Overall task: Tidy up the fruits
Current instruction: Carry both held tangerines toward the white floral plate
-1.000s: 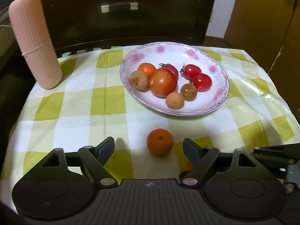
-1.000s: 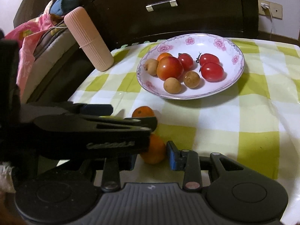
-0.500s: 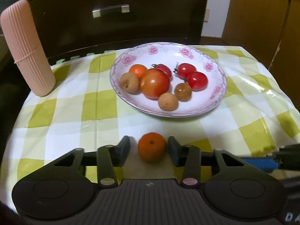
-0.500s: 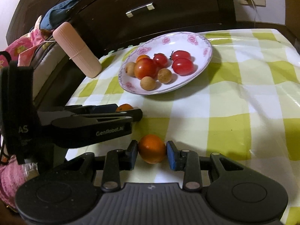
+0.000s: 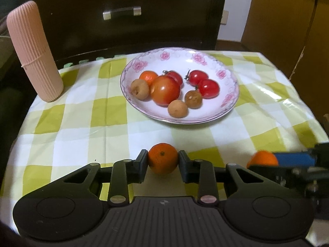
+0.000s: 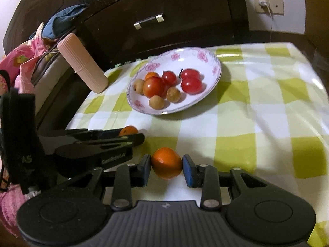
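Observation:
A small orange [image 5: 163, 158] sits between the fingers of my left gripper [image 5: 163, 161] at the table's near edge. The jaws are closing and both pads touch the fruit. My right gripper [image 6: 166, 166] is shut on a second orange [image 6: 166, 164], held just above the checked cloth. That second orange [image 5: 262, 158] also shows at the right edge of the left wrist view. Farther back stands a white flowered plate [image 5: 205, 120]. It holds a large tomato [image 5: 165, 90], cherry tomatoes [image 5: 207, 88], brown longans [image 5: 177, 108] and another small orange [image 5: 148, 76].
A pink ribbed tube [image 5: 34, 51] stands at the table's back left corner. Behind the table is a dark drawer cabinet [image 5: 121, 14]. Clothes [image 6: 24, 57] are piled to the left. A yellow-green checked cloth [image 5: 82, 123] covers the table, which drops off on every side.
My left gripper's jaws have come in from wide apart onto the orange. My right gripper has risen slightly and drifted with its orange still held.

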`<state>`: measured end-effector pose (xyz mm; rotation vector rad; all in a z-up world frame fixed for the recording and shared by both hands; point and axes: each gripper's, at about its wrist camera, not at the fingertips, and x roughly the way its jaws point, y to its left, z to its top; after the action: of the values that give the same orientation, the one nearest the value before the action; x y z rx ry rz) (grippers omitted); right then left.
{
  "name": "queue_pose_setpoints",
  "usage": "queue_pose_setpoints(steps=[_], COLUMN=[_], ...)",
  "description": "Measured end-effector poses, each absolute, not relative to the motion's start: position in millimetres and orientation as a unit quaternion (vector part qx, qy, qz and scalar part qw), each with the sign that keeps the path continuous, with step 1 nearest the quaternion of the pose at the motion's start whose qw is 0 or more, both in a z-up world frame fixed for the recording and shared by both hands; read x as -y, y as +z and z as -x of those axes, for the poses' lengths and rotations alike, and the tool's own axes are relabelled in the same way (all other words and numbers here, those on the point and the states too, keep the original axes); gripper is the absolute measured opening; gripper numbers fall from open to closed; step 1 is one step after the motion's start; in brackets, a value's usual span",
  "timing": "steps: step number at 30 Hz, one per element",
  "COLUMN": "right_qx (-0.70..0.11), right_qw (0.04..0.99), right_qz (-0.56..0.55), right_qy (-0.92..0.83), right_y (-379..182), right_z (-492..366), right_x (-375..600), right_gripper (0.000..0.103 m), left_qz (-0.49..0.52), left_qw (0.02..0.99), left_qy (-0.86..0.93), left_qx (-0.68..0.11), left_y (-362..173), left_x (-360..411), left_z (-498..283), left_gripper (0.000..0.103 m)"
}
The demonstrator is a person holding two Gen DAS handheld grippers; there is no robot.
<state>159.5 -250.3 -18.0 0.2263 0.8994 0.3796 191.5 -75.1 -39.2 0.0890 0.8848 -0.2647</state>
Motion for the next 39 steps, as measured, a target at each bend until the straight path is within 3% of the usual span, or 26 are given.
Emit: queue_pose_setpoints(steps=[18, 31, 36, 39], right_qx=[-0.394, -0.4, -0.398, -0.396], right_qw=[0.9, 0.895, 0.895, 0.895], right_qz=[-0.109, -0.116, -0.113, -0.109], right_qy=[0.154, 0.157, 0.166, 0.173], right_y=[15, 6, 9, 11], right_z=[-200, -206, -200, -196], right_x=[249, 252, 244, 241], right_gripper=[0.04, 0.04, 0.04, 0.04], left_qz=[-0.031, -0.033, -0.029, -0.034], left_qw=[0.912, 0.89, 0.889, 0.885], left_qy=[-0.142, -0.148, -0.159, -0.16], left_qx=[-0.384, -0.429, -0.428, -0.436], left_y=[2, -23, -30, -38], left_x=[80, 48, 58, 66], left_z=[-212, -190, -182, -184], left_gripper=[0.04, 0.044, 0.063, 0.061])
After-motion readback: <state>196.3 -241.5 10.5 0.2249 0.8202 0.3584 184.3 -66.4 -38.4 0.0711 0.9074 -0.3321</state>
